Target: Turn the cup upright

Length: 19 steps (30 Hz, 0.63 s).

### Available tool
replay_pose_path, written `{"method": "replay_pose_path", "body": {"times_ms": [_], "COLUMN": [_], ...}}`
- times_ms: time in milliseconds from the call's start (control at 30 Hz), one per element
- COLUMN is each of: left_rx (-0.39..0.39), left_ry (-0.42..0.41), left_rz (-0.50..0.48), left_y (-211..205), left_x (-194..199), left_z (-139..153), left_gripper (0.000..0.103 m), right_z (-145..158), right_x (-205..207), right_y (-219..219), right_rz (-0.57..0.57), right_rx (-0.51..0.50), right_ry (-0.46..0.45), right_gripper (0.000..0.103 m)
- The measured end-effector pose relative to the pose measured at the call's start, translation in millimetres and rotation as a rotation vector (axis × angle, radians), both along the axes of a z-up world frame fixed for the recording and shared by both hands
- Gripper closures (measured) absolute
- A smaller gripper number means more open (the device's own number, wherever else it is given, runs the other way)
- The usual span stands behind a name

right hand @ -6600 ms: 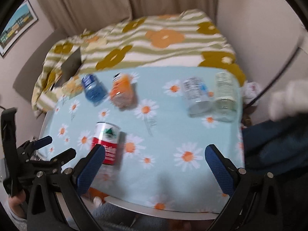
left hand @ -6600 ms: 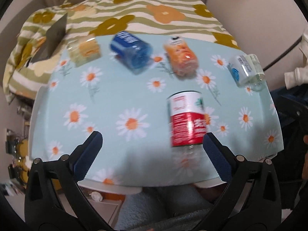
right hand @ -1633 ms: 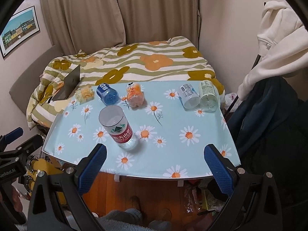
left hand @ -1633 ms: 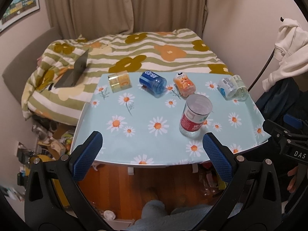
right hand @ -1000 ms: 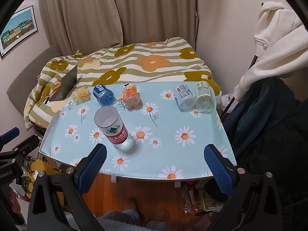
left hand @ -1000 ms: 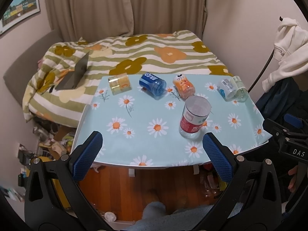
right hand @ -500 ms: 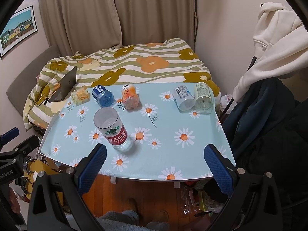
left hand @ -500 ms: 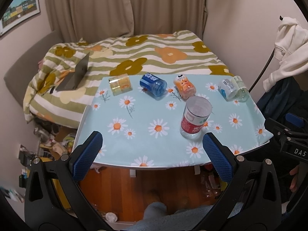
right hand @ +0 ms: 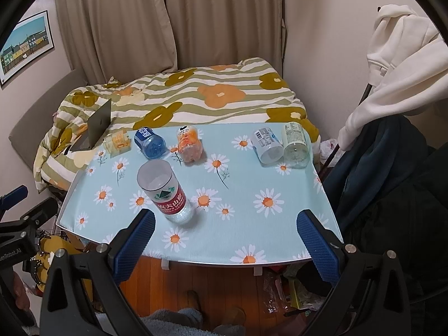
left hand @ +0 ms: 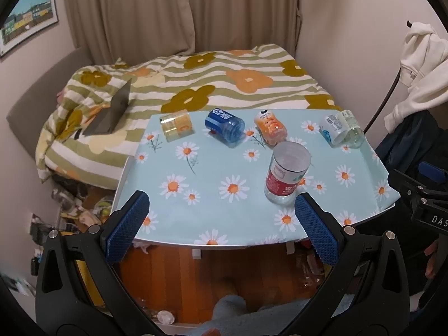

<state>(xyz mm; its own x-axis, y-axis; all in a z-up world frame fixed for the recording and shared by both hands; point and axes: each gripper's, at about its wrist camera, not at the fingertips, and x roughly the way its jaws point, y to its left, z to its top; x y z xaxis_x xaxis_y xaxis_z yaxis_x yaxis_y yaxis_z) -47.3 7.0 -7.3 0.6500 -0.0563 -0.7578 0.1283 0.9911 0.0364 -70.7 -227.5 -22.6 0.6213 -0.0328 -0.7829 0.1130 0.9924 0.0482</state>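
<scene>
A clear cup with a red label stands upright, open end up, on the daisy-print table; it also shows in the right wrist view. My left gripper is open and empty, held back from the table's near edge. My right gripper is open and empty, also off the near edge. Each gripper shows at the edge of the other's view.
Several cups lie on their sides along the table's far edge: yellow, blue, orange, white-labelled and clear. A bed with a flower blanket and a laptop lies behind. Clothes hang at the right.
6.6 s ago the red-labelled cup lay on its side close between my left fingers; now it stands upright. Both grippers have drawn back from the table and barely moved in the last second.
</scene>
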Motion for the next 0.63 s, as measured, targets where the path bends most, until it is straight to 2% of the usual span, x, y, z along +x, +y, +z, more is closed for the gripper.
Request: {"method": "replay_pose_path", "body": {"times_ms": [633], "left_rx": [0.012], "left_ry": [-0.009], "left_rz": [0.008], "left_y": [3.8], "left_x": [8.3], "left_z": [-1.2], "left_gripper": [0.000], "right_z": [0.7], "right_x": [2.9], "right_y": [0.5], "right_rz": [-0.002], "right_rx": [0.002], "right_ry": [-0.007], "right_gripper": [0.002]}}
